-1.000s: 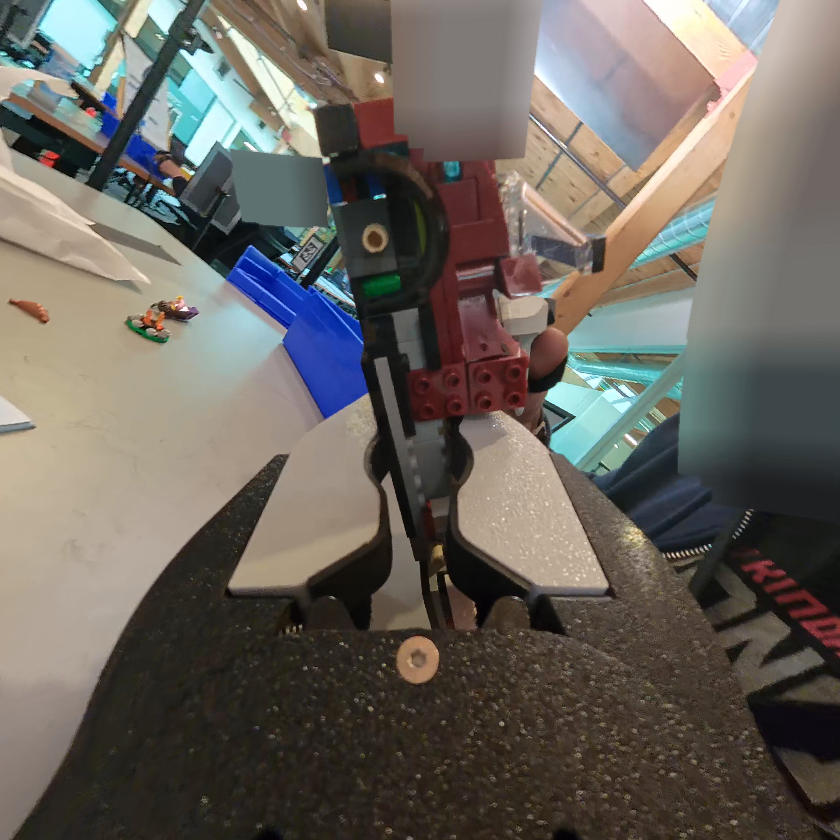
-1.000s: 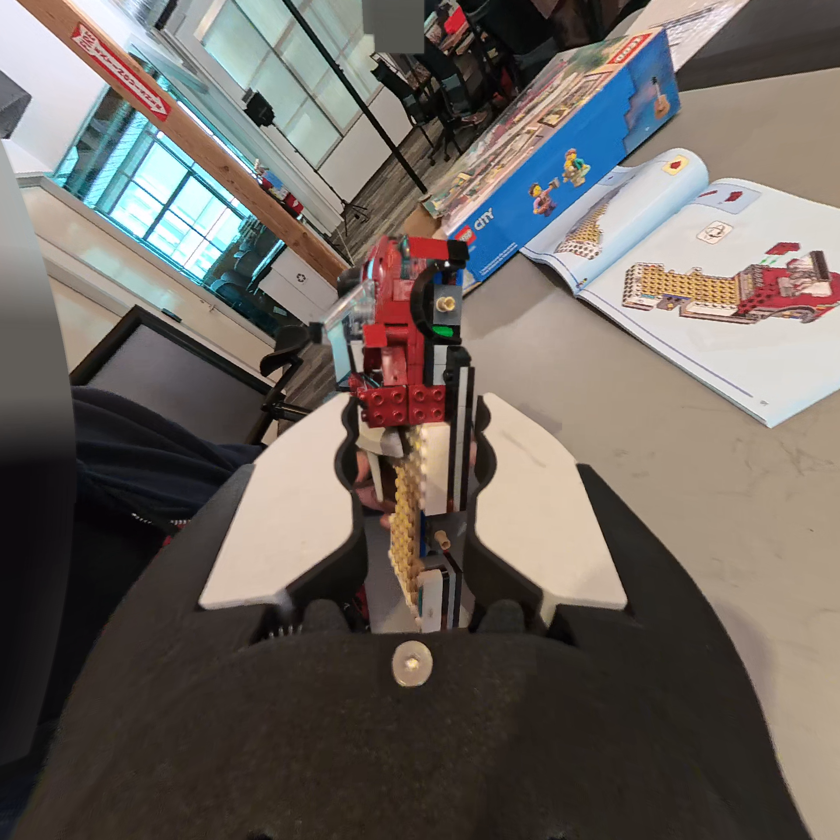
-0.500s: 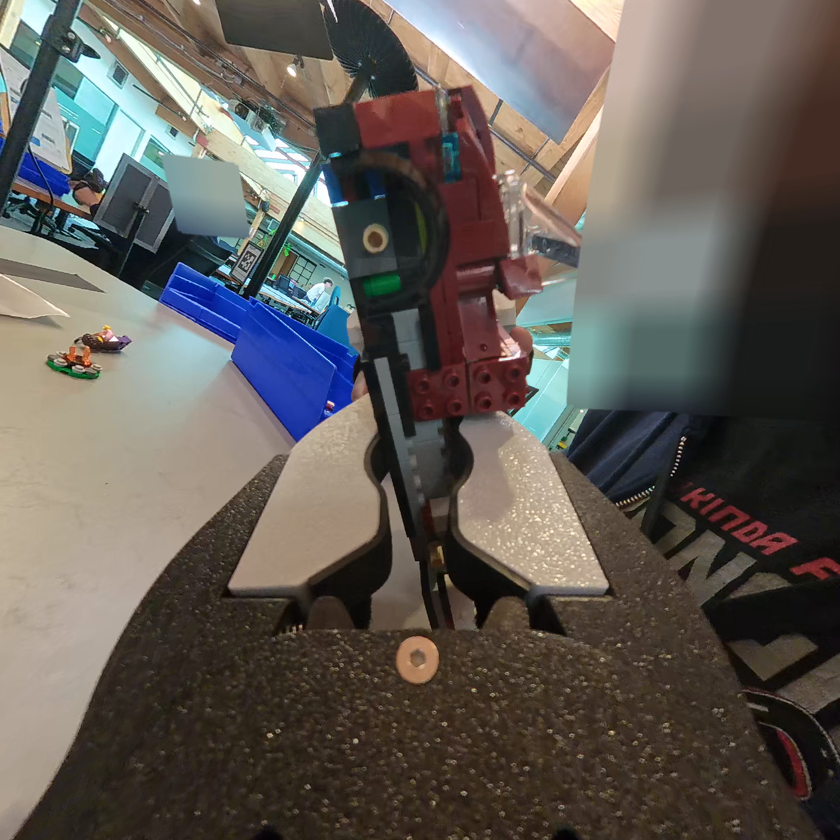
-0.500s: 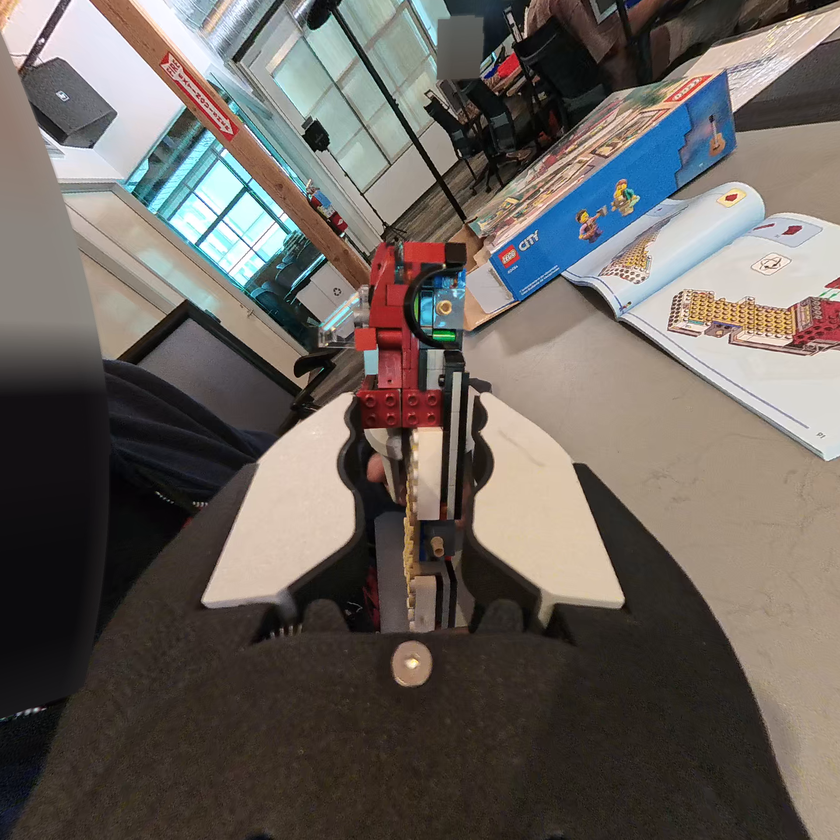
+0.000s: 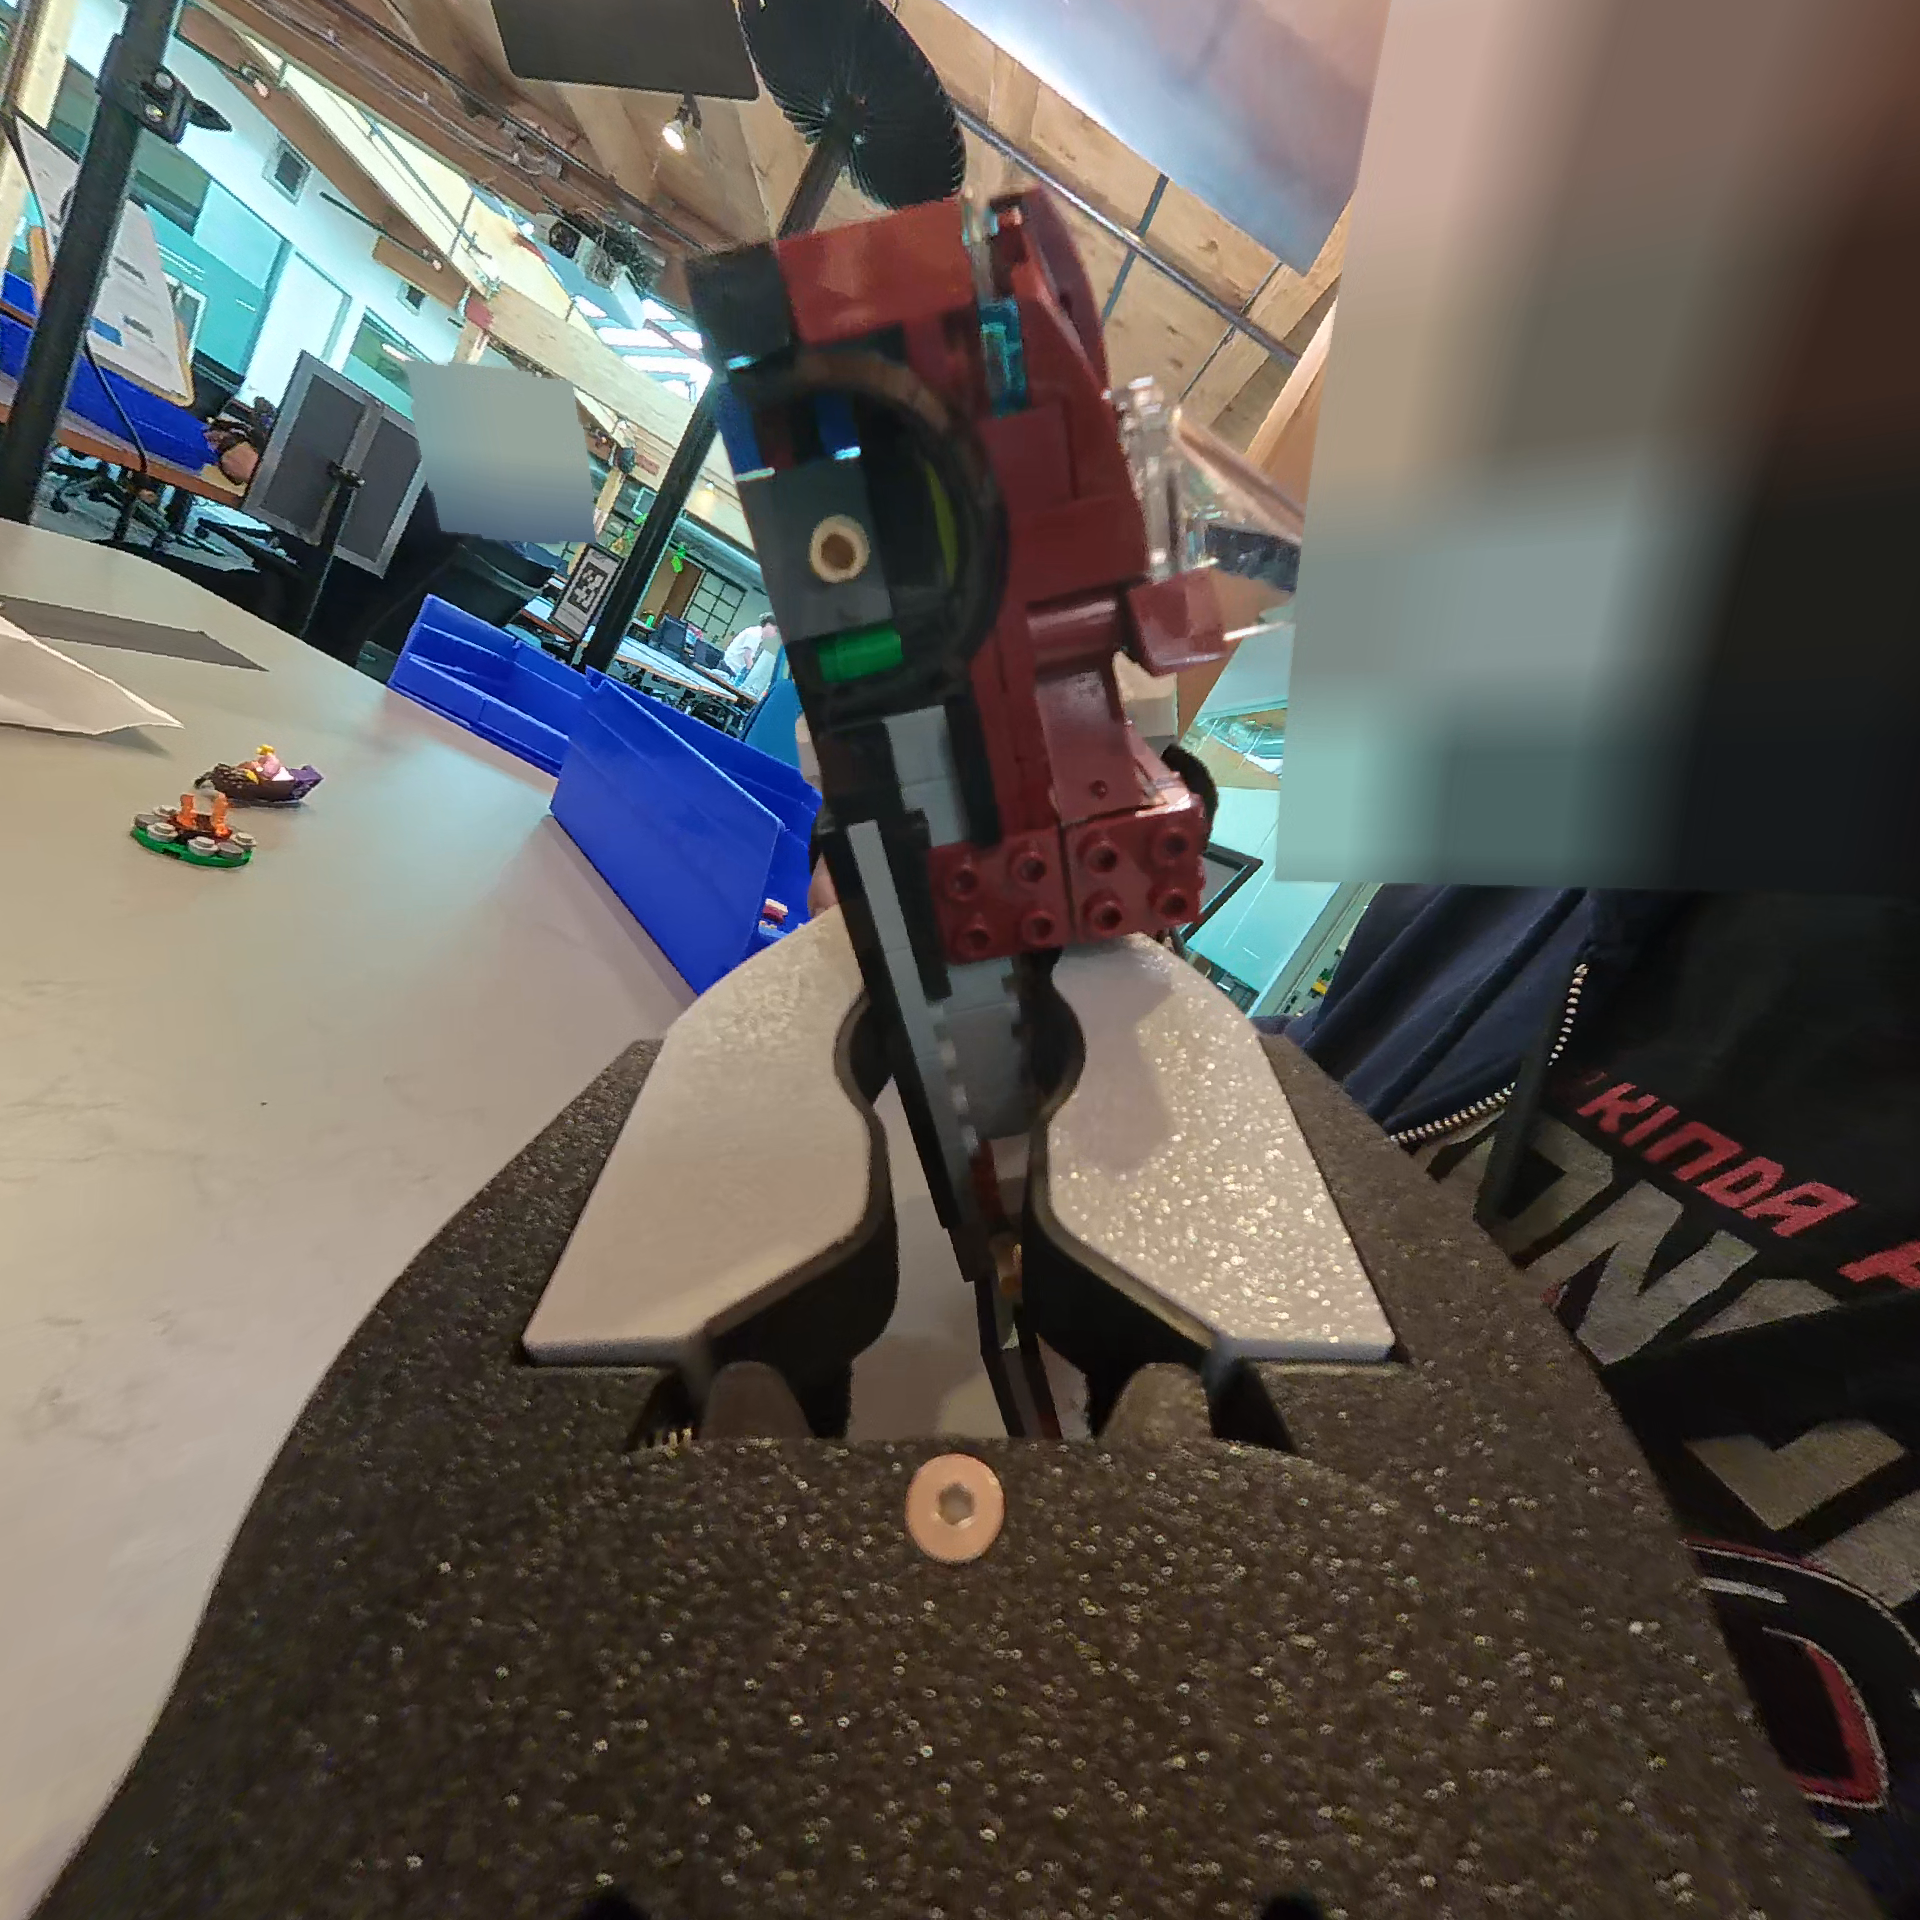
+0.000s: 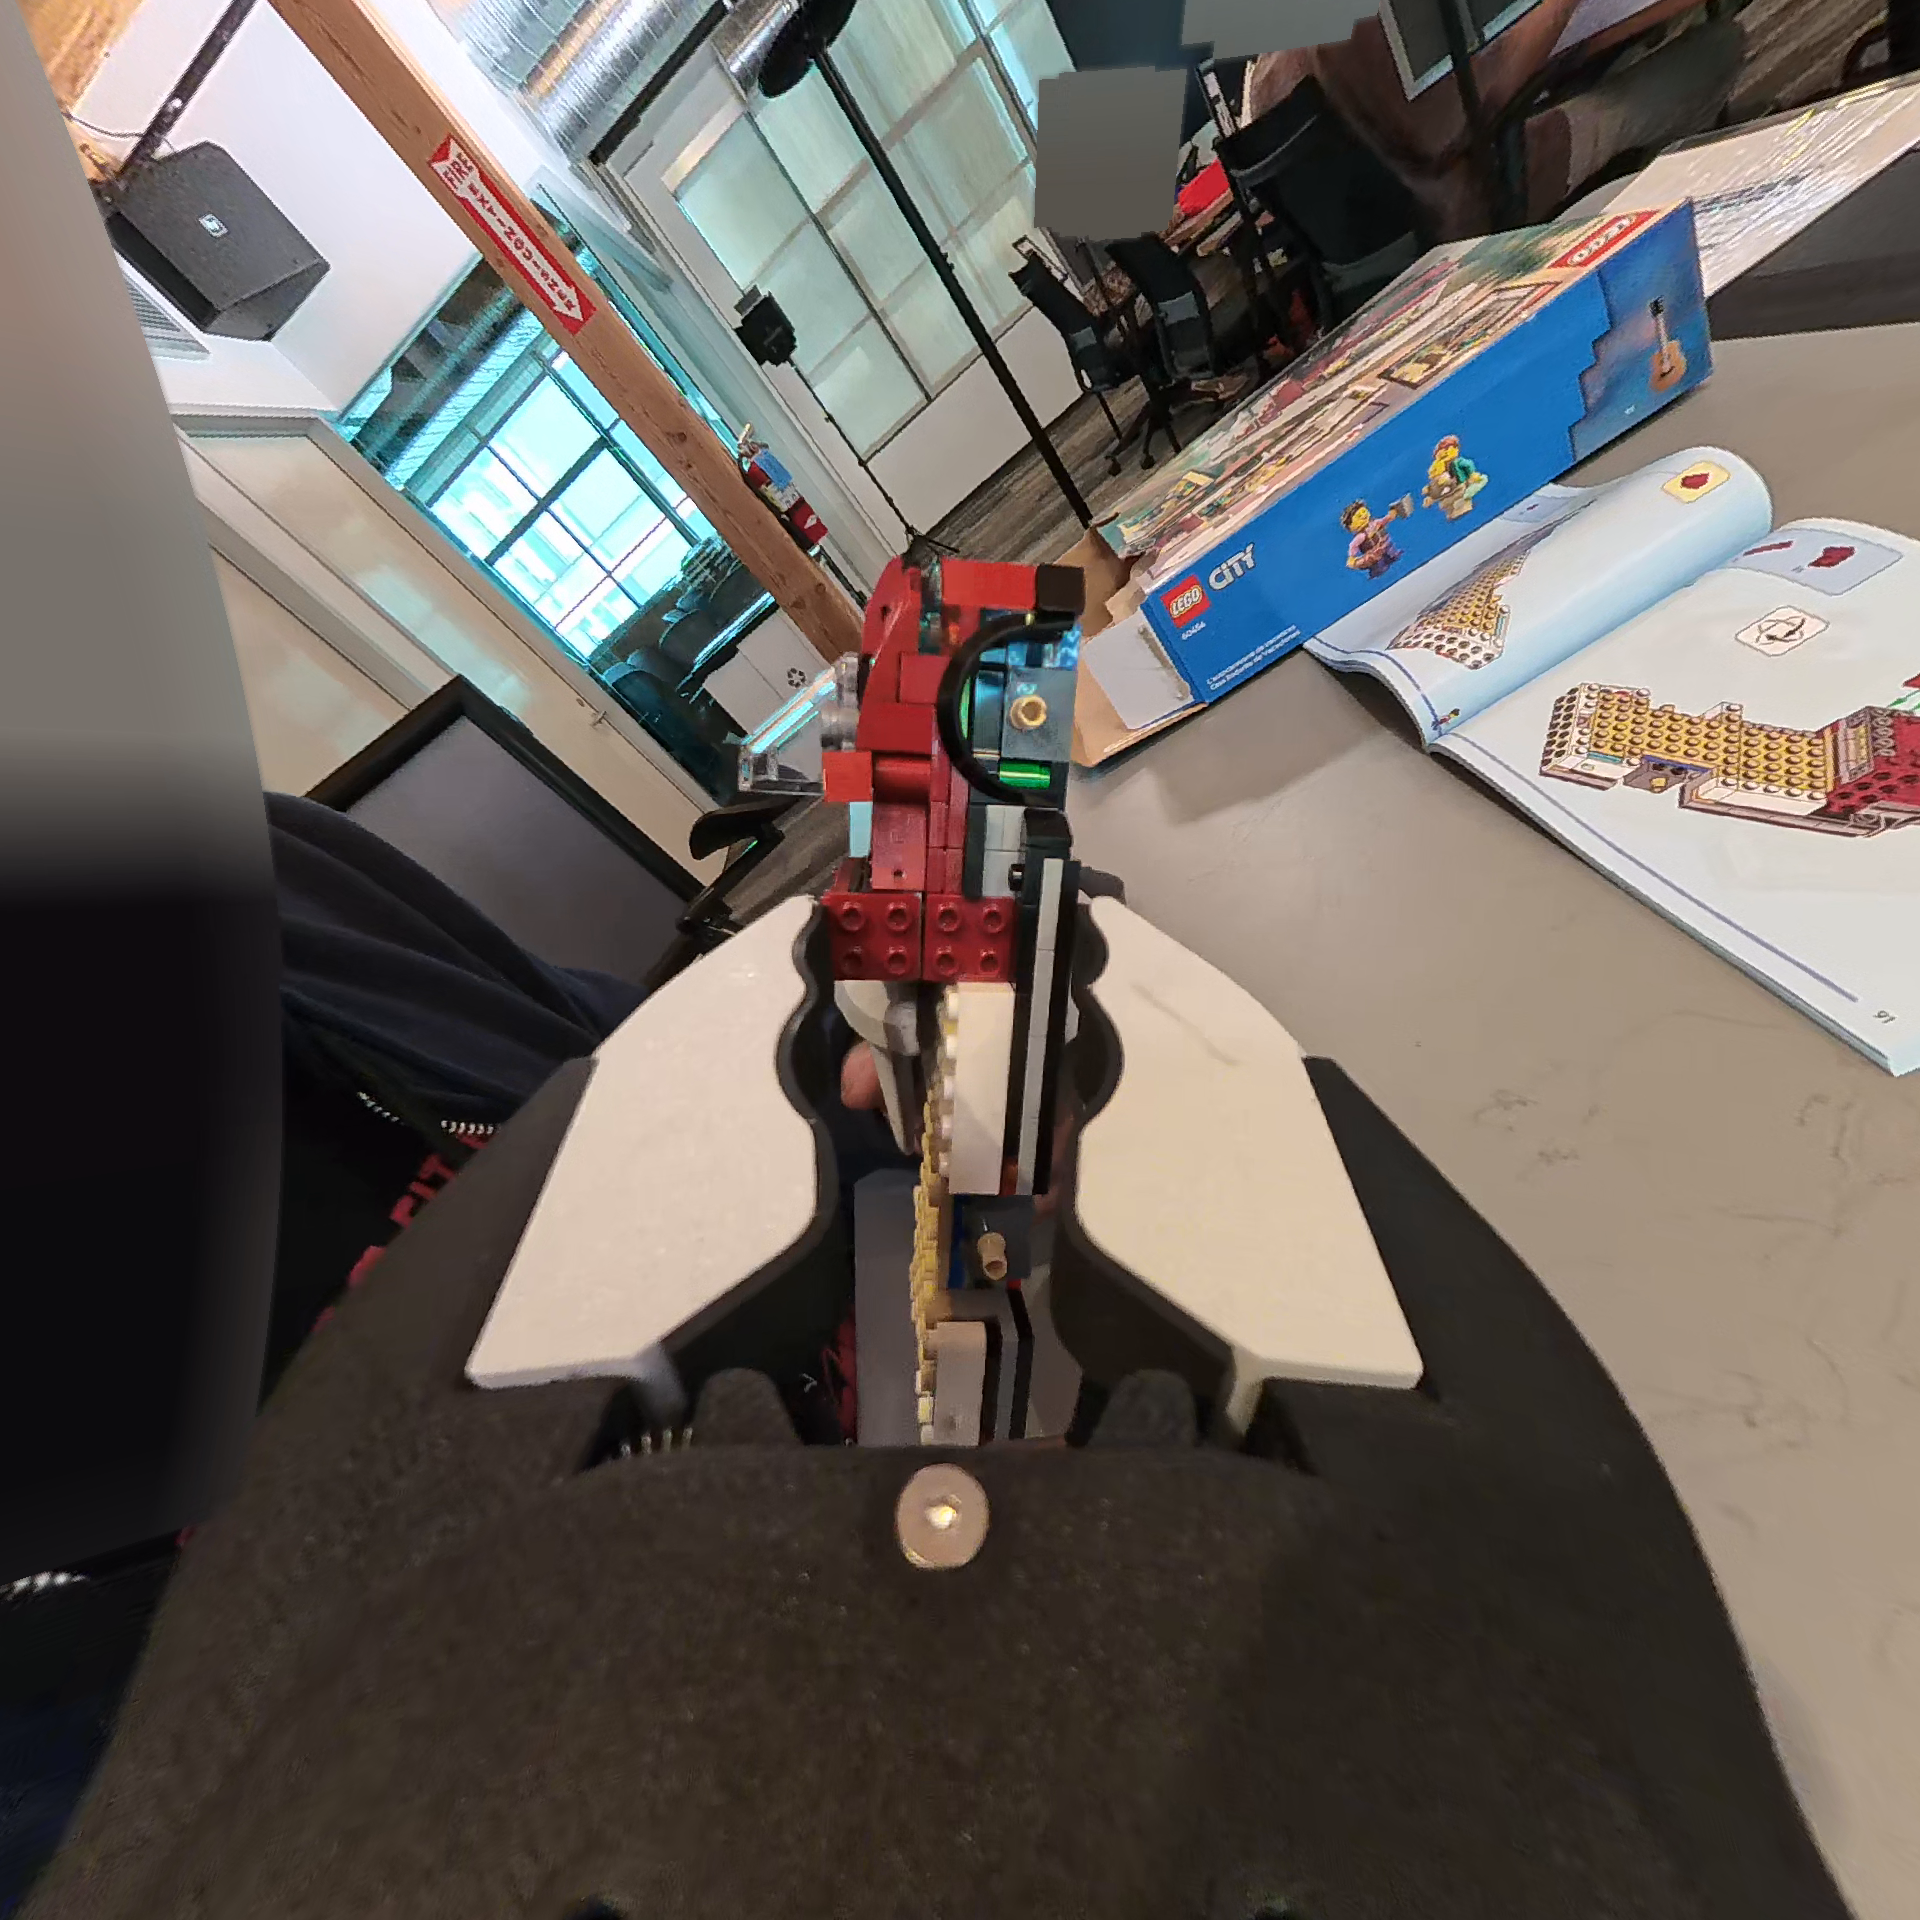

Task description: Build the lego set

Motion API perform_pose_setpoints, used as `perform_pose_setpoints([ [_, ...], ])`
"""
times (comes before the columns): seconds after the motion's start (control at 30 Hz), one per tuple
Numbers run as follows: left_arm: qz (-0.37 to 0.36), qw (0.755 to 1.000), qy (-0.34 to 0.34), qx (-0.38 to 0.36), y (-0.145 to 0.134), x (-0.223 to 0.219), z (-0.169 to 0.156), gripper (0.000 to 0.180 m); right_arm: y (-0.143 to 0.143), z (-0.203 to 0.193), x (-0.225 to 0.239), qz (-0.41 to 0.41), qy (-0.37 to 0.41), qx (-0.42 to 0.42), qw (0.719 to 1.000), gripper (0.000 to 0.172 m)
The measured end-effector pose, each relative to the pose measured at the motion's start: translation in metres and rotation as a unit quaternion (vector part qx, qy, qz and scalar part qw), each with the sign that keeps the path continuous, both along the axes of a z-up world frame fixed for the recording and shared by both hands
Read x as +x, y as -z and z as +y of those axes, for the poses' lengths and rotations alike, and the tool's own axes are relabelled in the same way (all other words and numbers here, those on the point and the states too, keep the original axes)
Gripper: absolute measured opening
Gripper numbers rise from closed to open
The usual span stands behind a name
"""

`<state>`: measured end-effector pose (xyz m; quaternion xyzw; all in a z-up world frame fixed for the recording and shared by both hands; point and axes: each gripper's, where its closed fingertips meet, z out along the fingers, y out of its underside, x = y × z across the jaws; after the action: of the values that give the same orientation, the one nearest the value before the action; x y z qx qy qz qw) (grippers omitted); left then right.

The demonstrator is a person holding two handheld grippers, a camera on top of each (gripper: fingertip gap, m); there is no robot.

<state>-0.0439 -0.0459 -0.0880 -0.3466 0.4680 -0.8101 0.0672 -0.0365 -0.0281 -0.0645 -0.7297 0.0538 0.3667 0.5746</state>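
A dark red, black and grey brick model (image 5: 966, 582) stands upright between the fingers of my left gripper (image 5: 961, 966). The pads press its thin black and grey plate part just below the red studded bricks. The same model (image 6: 956, 748) fills the right wrist view, showing tan studs and white plates lower down. My right gripper (image 6: 951, 935) is shut on it, one finger (image 6: 717, 1091) against the red studded bricks and the other against the black plate edge. The model is held in the air above the grey table (image 6: 1455, 1195).
Blue bins (image 5: 665, 821) stand at the table edge beyond the left gripper. Two small brick builds (image 5: 192, 836) and a white sheet (image 5: 62, 686) lie at far left. A blue toy box (image 6: 1423, 468) and an open instruction booklet (image 6: 1662, 748) lie to the right. A person in a dark jacket (image 5: 1455, 997) is close by. The tips of both grippers are at nearly the same place.
Both views have swung as the model was turned and raised a little. The right fingers have closed slightly tighter on the model. The left grasp is unchanged.
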Motion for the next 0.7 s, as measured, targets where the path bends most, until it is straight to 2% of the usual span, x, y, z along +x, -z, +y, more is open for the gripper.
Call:
perform_pose_setpoints([
  [0.7,0.001,1.000,-0.003,0.013,-0.0002,-0.0003,-0.0036,0.023,0.0007,-0.0030,-0.0002,-0.001,-0.001,-0.001,1.000,0.043],
])
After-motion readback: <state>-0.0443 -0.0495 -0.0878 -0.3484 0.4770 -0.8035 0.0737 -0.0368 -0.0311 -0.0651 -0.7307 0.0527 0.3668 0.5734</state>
